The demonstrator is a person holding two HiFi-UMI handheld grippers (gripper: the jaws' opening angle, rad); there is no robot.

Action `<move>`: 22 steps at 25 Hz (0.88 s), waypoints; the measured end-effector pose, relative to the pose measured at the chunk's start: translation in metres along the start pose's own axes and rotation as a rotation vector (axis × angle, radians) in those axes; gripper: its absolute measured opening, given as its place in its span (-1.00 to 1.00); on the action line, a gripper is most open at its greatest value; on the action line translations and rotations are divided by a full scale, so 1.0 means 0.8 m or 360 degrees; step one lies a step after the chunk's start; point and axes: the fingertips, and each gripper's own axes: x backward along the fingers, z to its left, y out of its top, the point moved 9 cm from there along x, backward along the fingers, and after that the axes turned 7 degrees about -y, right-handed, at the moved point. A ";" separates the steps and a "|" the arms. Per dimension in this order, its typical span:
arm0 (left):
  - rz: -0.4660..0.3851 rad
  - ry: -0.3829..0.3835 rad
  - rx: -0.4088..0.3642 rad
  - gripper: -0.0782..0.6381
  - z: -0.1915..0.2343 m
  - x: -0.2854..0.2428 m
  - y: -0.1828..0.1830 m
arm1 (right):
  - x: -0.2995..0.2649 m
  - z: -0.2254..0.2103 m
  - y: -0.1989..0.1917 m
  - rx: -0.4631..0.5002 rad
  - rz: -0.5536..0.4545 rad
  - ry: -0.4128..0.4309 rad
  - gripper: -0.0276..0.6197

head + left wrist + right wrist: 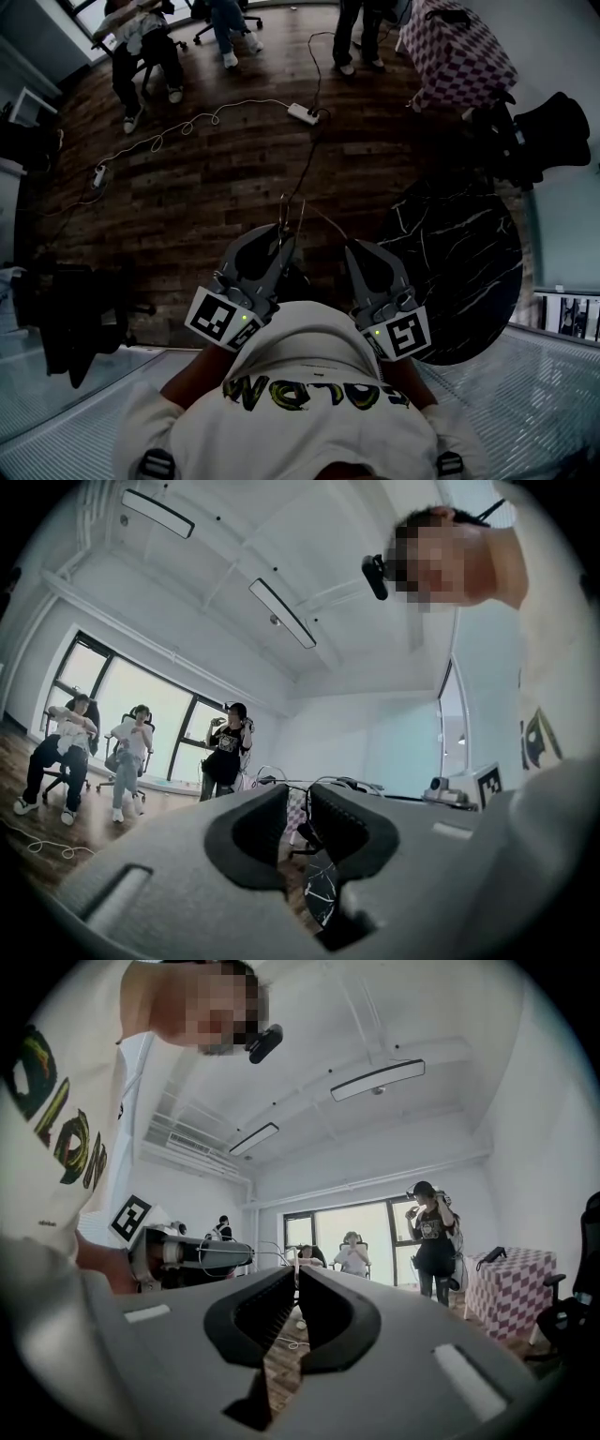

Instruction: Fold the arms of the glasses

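The glasses [292, 211] are a thin wire frame held up in front of my chest, above the wooden floor. My left gripper [284, 230] is closed on one end, with fine wires rising from its tip. A thin arm of the glasses slants to my right gripper [356, 246], whose jaws are closed on it. In the left gripper view the wire of the glasses [347, 782] curves just past the left gripper [298, 794]. In the right gripper view a wire of the glasses [277, 1249] runs from the left gripper's body [178, 1255] to the right gripper [295, 1274]. The lenses are hard to make out.
A round black marble table [459, 272] stands at the right. Beyond it are a checkered cloth-covered object [459, 47] and a black chair [553, 131]. A power strip with cables [302, 112] lies on the floor. People sit and stand at the far side [141, 37]. Another black chair [66, 309] is at the left.
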 end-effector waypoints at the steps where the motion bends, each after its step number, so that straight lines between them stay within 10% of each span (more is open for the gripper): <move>1: -0.0002 0.0004 0.0001 -0.56 0.001 0.000 0.000 | -0.001 0.003 0.002 -0.0007 -0.0002 0.0016 -0.87; 22: -0.0076 0.0017 0.0016 -0.56 0.009 0.002 0.010 | -0.010 0.060 0.007 -0.0010 -0.0029 0.0272 -0.84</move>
